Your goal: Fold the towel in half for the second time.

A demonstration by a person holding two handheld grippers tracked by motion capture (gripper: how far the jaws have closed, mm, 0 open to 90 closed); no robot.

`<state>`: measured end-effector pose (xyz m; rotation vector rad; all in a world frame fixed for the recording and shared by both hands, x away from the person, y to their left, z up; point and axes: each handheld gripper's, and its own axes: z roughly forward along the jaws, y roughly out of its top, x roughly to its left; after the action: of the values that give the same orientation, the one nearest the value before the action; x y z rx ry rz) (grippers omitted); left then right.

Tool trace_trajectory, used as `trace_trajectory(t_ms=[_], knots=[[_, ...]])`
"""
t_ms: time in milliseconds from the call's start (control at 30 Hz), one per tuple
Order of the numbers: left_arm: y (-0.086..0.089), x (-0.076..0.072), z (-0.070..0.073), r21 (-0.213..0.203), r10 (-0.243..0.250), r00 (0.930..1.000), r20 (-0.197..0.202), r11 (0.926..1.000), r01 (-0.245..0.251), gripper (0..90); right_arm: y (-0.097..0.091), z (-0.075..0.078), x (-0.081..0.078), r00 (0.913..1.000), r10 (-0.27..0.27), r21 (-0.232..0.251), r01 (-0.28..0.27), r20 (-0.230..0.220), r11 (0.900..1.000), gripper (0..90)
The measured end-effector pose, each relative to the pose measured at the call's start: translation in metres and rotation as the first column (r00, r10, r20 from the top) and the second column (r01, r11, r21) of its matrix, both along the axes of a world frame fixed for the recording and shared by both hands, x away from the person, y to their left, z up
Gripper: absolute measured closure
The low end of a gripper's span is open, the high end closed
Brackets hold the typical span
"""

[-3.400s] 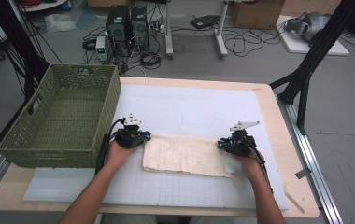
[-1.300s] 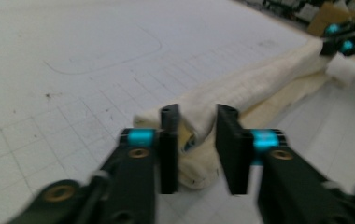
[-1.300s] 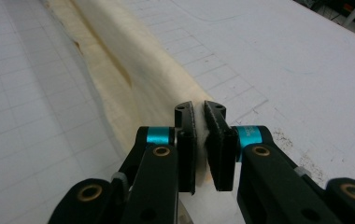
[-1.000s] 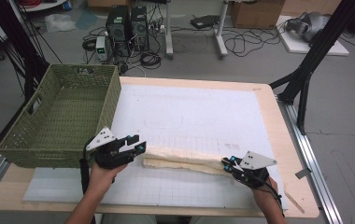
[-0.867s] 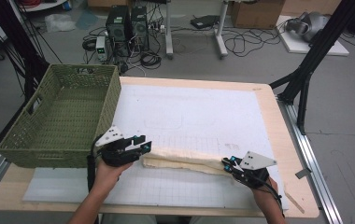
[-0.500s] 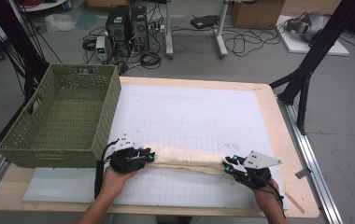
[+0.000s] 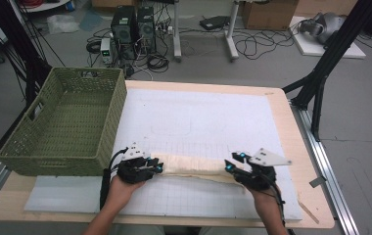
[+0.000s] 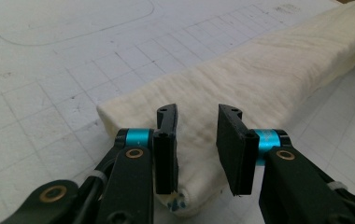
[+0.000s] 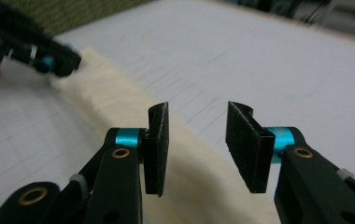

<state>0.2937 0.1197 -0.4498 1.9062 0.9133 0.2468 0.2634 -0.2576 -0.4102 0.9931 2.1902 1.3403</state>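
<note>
A cream cloth lies folded into a long narrow strip across the near part of the white gridded mat. My left gripper is low at the strip's left end. Its jaws stand apart over the cloth end, which shows in the gap without the pads pressing on it. My right gripper is at the strip's right end. Its jaws have just been opening and hang apart above the cloth, holding nothing. The left gripper appears far off in the right gripper view.
A green woven basket stands on the table's left side, close to my left hand. The wooden table edge runs along the right. Computers, cables and black stand legs are on the floor beyond.
The cloth, a wider flat rectangle earlier, is now a narrow folded strip. My left gripper came down onto its left end. My right gripper's jaws opened and drew slightly away from the right end.
</note>
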Motion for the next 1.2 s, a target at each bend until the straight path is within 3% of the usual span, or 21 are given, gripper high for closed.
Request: trace_trajectory(t_ms=[67, 167, 433, 600, 800, 867, 1033, 1133, 1200], knots=[[0.002, 0.000, 0.000, -0.003, 0.005, 1.0000, -0.001, 1.0000, -0.005, 68.4, 0.006, -0.017, 0.006, 0.9971, 0.028, -0.020, -0.030, -0.071, 0.9994, 62.2], [0.004, 0.000, -0.001, -0.009, 0.008, 0.9999, -0.008, 0.9999, -0.008, 69.0, 0.005, -0.034, 0.006, 0.9927, 0.045, -0.091, -0.056, -0.112, 0.9943, 62.6], [0.002, 0.001, -0.001, 0.014, 0.010, 0.9998, -0.019, 0.9998, -0.010, 69.5, -0.021, -0.038, 0.007, 0.9941, -0.046, -0.151, 0.030, -0.099, 0.9880, 62.1], [-0.002, 0.000, -0.001, 0.055, 0.003, 0.9999, -0.013, 0.9985, -0.002, 70.2, -0.023, -0.038, 0.010, 0.9921, -0.114, -0.233, 0.099, -0.053, 0.9675, 59.0], [-0.003, -0.001, -0.002, 0.070, -0.001, 1.0000, -0.009, 0.9976, 0.002, 70.7, -0.024, -0.038, 0.015, 0.9810, -0.193, -0.265, 0.183, -0.014, 0.9466, 57.6], [-0.003, -0.001, -0.002, 0.069, 0.000, 0.9999, -0.010, 0.9976, 0.000, 70.7, -0.026, -0.038, 0.016, 0.9802, -0.196, -0.248, 0.182, -0.031, 0.9515, 58.5], [-0.003, -0.002, -0.002, 0.067, 0.004, 0.9999, -0.014, 0.9977, -0.003, 70.7, -0.034, -0.039, 0.011, 0.9765, -0.139, -0.137, 0.117, -0.164, 0.9836, 55.9], [-0.003, -0.002, -0.002, 0.070, 0.007, 0.9999, -0.013, 0.9975, -0.006, 70.8, -0.040, -0.041, 0.014, 0.9709, -0.110, -0.078, 0.096, -0.212, 0.9923, 62.7], [-0.003, -0.002, -0.002, 0.076, 0.010, 0.9999, -0.012, 0.9971, -0.009, 71.3, -0.041, -0.040, 0.015, 0.9652, -0.087, -0.048, 0.078, -0.246, 0.9958, 78.7]])
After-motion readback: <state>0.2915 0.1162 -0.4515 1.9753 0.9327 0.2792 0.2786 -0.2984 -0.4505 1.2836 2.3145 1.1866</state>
